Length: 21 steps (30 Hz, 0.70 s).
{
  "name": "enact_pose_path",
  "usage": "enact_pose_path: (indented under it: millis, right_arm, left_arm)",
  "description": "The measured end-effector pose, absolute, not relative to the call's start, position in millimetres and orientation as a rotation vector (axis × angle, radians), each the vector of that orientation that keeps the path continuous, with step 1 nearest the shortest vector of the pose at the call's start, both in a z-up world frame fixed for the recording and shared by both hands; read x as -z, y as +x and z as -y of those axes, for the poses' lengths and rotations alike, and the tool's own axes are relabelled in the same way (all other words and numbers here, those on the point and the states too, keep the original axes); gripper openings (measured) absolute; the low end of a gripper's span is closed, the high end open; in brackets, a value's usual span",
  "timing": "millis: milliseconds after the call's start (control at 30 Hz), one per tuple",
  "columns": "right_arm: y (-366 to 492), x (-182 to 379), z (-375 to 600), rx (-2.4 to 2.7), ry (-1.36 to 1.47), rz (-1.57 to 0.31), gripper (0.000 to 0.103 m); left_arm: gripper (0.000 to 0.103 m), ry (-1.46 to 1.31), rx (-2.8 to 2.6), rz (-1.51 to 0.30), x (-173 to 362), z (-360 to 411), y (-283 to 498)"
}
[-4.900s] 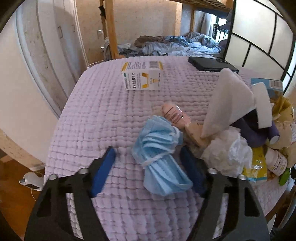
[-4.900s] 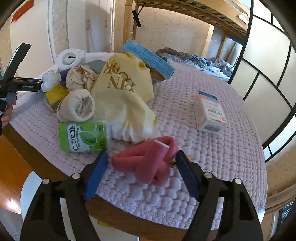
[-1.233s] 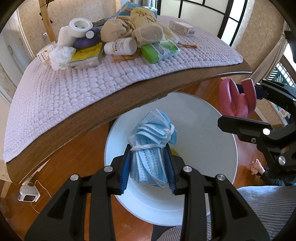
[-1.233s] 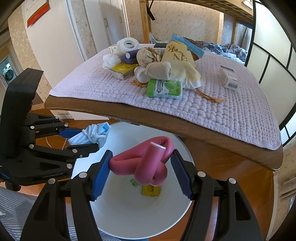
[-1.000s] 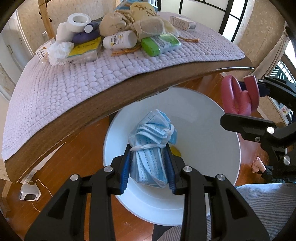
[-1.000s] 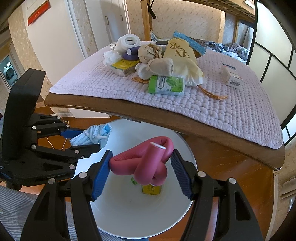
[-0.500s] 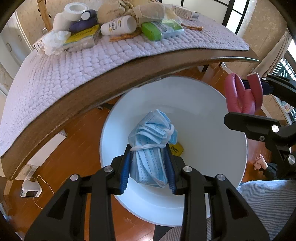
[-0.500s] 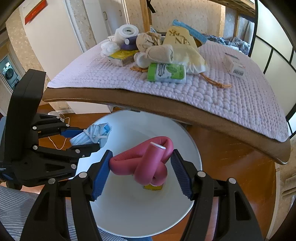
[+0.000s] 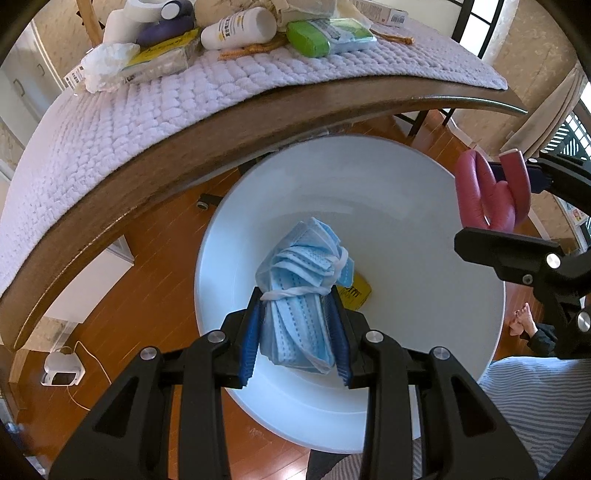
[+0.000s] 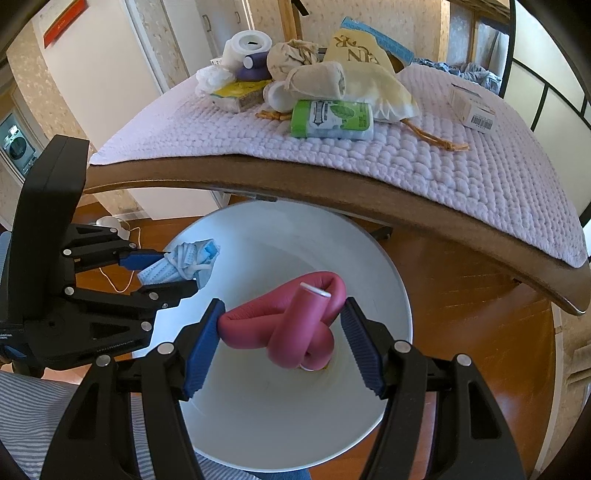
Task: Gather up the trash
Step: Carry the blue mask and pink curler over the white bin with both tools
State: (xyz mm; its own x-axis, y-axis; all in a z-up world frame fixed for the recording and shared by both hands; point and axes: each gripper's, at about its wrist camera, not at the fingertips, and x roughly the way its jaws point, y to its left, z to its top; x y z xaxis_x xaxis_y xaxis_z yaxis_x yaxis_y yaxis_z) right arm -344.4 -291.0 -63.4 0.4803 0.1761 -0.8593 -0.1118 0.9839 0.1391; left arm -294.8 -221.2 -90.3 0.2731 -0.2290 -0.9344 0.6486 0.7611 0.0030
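My left gripper (image 9: pixel 295 332) is shut on a bundle of blue face masks (image 9: pixel 303 280) and holds it over the open white bin (image 9: pixel 388 177). My right gripper (image 10: pixel 282 345) is shut on a knotted pink foam tube (image 10: pixel 291 332), also above the white bin (image 10: pixel 258 236). The tube shows at the right of the left wrist view (image 9: pixel 487 192); the masks show at the left of the right wrist view (image 10: pixel 184 262). A yellow scrap (image 9: pixel 356 293) lies at the bin's bottom.
The wooden table edge (image 9: pixel 221 125) with its lilac quilted cover (image 10: pixel 406 155) overhangs the bin's far side. On it lie a green wipes pack (image 10: pixel 330 120), a white bottle (image 9: pixel 238 27), tape roll (image 10: pixel 245 46), cloth bags and a small box (image 10: pixel 471 107). Wooden floor surrounds the bin.
Both grippers have lowered closer over the bin, each still holding its item. The table edge has risen in both views.
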Motion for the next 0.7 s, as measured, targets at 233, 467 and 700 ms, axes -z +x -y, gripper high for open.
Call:
enact_pose_path:
  millis: [233, 467, 700]
  right_arm:
    - [-344, 66, 290, -0.173, 0.066, -1.058, 0.064]
    - [-344, 68, 288, -0.172, 0.065, -1.06, 0.064]
    - [-343, 71, 286, -0.172, 0.072, -1.068, 0.064]
  left_arm:
    - [0.036, 0.436, 0.611, -1.163, 103, 228, -291]
    - [0.036, 0.435, 0.606, -1.172, 113, 230, -284]
    - [0.036, 0.442, 0.603, -1.176, 120, 234, -281]
